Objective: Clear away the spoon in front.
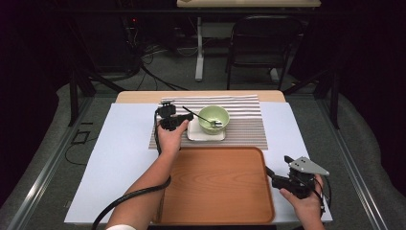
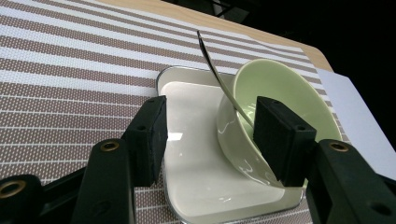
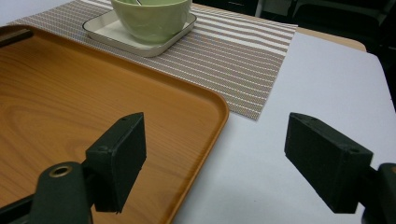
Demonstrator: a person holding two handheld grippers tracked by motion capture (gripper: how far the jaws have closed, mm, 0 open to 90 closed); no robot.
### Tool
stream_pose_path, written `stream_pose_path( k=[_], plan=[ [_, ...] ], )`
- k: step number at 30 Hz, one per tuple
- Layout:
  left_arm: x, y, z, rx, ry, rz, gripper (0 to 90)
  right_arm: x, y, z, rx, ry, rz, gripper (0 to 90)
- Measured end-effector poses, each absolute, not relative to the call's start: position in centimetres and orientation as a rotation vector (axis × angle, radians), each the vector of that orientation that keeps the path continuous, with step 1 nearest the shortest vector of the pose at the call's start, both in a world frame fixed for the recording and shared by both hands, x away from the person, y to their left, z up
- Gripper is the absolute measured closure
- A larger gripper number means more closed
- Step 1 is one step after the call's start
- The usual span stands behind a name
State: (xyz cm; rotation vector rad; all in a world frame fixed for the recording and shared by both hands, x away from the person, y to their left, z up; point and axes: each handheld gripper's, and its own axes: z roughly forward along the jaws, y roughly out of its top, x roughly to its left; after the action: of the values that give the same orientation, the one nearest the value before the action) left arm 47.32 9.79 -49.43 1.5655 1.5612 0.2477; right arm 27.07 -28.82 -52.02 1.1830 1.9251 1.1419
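A pale green bowl [image 1: 213, 117] stands on a white square plate [image 1: 206, 133] on a striped placemat [image 1: 249, 124]. A metal spoon [image 1: 198, 116] leans in the bowl, its handle pointing up and left. My left gripper [image 1: 189, 119] is at the bowl's left rim. In the left gripper view, the left gripper [image 2: 212, 126] straddles the near wall of the bowl [image 2: 280, 84]: one pad is inside, the other over the plate [image 2: 191, 112], clear of the wall. My right gripper [image 1: 270, 173] hovers open at the right edge of the wooden tray [image 1: 215, 187] with nothing between its jaws.
The tray lies in front of the placemat on a white sheet [image 1: 124, 153] that covers the table. In the right gripper view the tray's corner [image 3: 205, 107] sits under the right gripper [image 3: 215, 154]. A chair [image 1: 261, 43] and table legs stand beyond the far edge.
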Motion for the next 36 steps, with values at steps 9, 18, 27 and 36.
stream_pose_path(
  k=[9, 18, 27, 36],
  plan=[
    [48.5, 8.2, -50.2, 1.551, 1.559, 0.226, 47.1, 27.1, -28.9, -52.0, 1.189, 1.923, 1.149, 20.5],
    [49.3, 6.8, -51.2, 1.545, 1.572, 0.217, 49.5, 27.1, -29.0, -52.0, 1.187, 1.926, 1.15, 20.5],
    [49.8, 6.3, -51.3, 1.528, 1.594, 0.224, 58.3, 27.1, -28.9, -52.0, 1.185, 1.928, 1.151, 20.5],
    [49.7, 6.3, -51.1, 1.534, 1.581, 0.259, 74.6, 27.1, -28.9, -52.0, 1.185, 1.928, 1.151, 20.5]
  ],
)
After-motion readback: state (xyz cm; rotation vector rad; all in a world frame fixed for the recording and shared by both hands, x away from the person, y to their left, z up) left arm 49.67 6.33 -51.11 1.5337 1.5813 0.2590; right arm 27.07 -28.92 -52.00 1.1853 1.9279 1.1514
